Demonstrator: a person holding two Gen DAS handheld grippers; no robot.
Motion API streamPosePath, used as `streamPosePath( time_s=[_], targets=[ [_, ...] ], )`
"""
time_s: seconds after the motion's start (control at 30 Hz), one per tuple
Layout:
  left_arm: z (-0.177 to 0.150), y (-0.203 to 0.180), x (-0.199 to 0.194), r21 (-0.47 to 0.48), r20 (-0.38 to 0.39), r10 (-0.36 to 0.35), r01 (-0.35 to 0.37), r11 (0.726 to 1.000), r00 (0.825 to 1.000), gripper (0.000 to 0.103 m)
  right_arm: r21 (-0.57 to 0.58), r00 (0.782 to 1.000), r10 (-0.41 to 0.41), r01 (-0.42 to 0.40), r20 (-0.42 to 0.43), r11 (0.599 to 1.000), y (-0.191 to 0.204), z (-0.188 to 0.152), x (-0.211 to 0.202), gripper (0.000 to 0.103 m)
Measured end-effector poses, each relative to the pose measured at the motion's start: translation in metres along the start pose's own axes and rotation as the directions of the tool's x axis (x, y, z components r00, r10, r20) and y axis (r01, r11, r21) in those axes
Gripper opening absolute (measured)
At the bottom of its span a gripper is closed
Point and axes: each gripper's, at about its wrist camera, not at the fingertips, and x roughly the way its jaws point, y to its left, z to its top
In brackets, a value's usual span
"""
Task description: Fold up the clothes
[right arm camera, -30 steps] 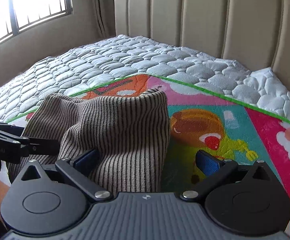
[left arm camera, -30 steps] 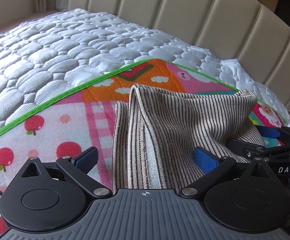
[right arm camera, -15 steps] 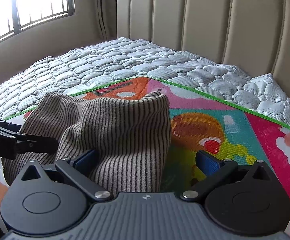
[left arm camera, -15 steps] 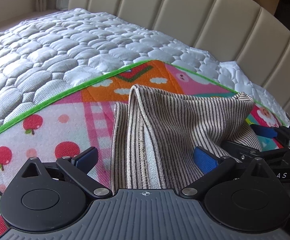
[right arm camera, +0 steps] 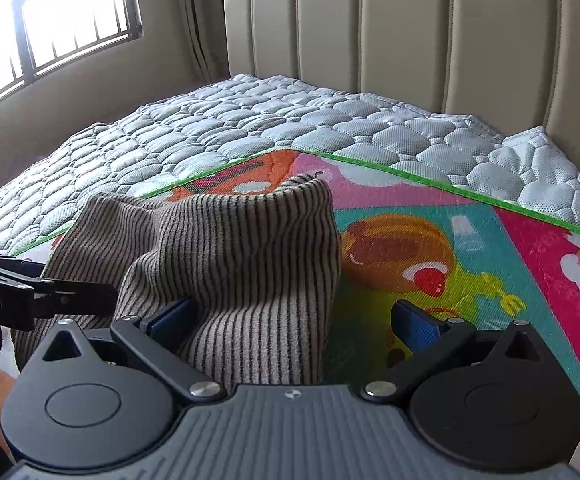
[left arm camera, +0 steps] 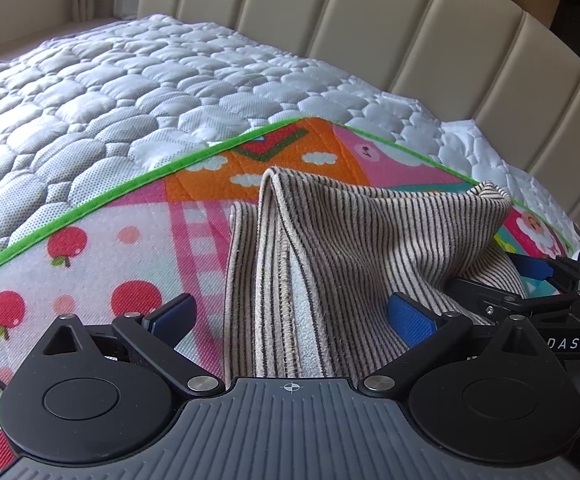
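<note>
A bed [left arm camera: 89,92] with a white quilted cover fills most of both views, backed by a padded beige headboard [right arm camera: 410,40]. A window [right arm camera: 49,28] with bars sits to the left in the right wrist view. A bright cartoon mat [right arm camera: 490,264] with a green edge lies across the bed. On the mat stands a striped beige-and-black garment [left arm camera: 350,240], bunched up into two raised peaks with a sagging fold between them.

The left tongs [left arm camera: 290,316] are wide open, their blue pads on either side of the garment's near edge, with cloth lying between them but not pinched. The right tongs [right arm camera: 290,316] are also spread wide; the left pad presses against or sits just beside the cloth, though the fold partly hides it, so contact is hard to judge. The right pad hangs over bare mat. Each tool's black tip shows at the edge of the other's view, near the garment.
</note>
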Motion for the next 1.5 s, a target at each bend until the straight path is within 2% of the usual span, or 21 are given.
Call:
streamPosePath(
  time_s=[0.53, 0.8, 0.9, 1.37, 1.5],
  targets=[
    [0.0, 0.0, 0.001, 0.004, -0.001, 0.003, -0.003, 1.0, 1.0, 0.103, 0.015, 1.0, 0.007, -0.007, -0.003, 1.0, -0.002, 0.0, 0.0, 0.103],
    [-0.001, 0.0, 0.0, 0.011, -0.003, -0.005, 0.005, 1.0, 1.0, 0.103, -0.029, 1.0, -0.017, 0.017, -0.007, 0.999, 0.006, 0.008, -0.02, 0.103],
    [0.0, 0.0, -0.002, 0.016, 0.002, -0.002, 0.002, 1.0, 1.0, 0.103, -0.034, 1.0, -0.003, 0.003, 0.0, 0.999, 0.009, 0.008, -0.035, 0.103],
    [-0.001, -0.003, -0.004, 0.053, 0.009, 0.043, -0.044, 0.998, 0.999, 0.103, -0.094, 0.999, -0.048, 0.046, -0.018, 0.994, 0.02, 0.002, -0.046, 0.103],
    [0.0, -0.003, -0.004, 0.059, 0.005, 0.047, -0.047, 0.997, 0.999, 0.103, -0.047, 0.991, -0.12, 0.122, 0.054, 0.991, 0.011, 0.021, -0.046, 0.103]
  ],
)
